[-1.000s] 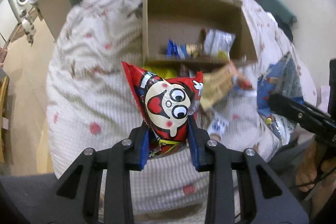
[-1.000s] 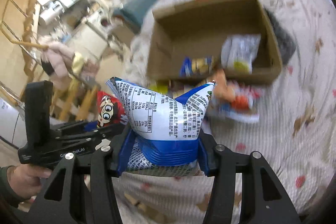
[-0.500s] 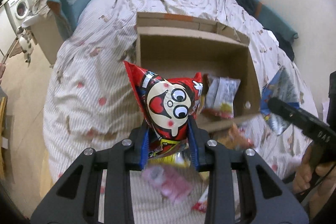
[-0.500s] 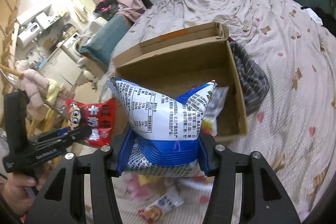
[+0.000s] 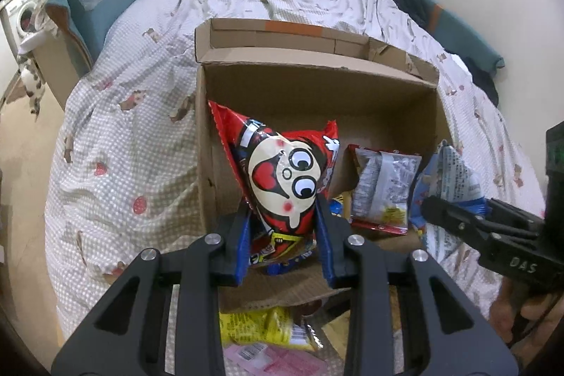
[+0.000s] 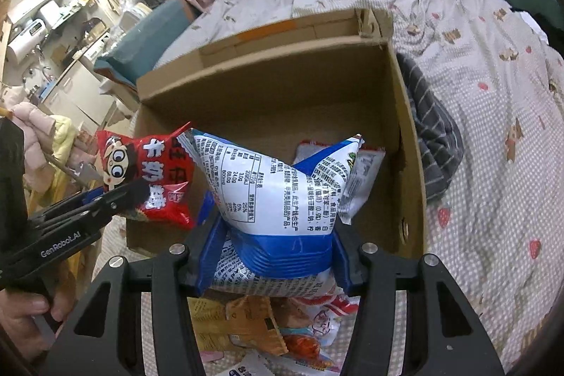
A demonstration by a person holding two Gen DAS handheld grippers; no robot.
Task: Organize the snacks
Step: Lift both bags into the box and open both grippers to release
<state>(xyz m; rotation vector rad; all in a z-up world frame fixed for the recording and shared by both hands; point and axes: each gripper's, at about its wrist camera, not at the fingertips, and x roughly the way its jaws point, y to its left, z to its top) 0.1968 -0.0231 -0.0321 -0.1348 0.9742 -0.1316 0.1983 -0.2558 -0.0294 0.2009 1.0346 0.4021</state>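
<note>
Two snack packets held over an open cardboard box (image 5: 317,87) on a bed, each in its own gripper. The left gripper (image 5: 283,235) pinches the lower seam of a red cartoon-face snack bag (image 5: 282,171), so that the puffed body stands up clear of the blue pads and hangs above the box's near left corner, apparently ready to be dropped in. The right gripper (image 6: 275,256) clamps a blue-and-white snack bag (image 6: 278,196) the same way, low on its crimped end, printed back panel toward the camera, above the box's near wall.

Both bags are glossy, air-filled film pillows with serrated ends; they dent under the pads and would likely slip if gripped on the bulge. The box is matte corrugated board with folded flaps; a silver-and-red packet (image 5: 384,189) already lies inside. More loose packets, including a yellow packet (image 5: 261,326), lie on the quilted, dotted bedspread (image 5: 123,164) before the box.
</note>
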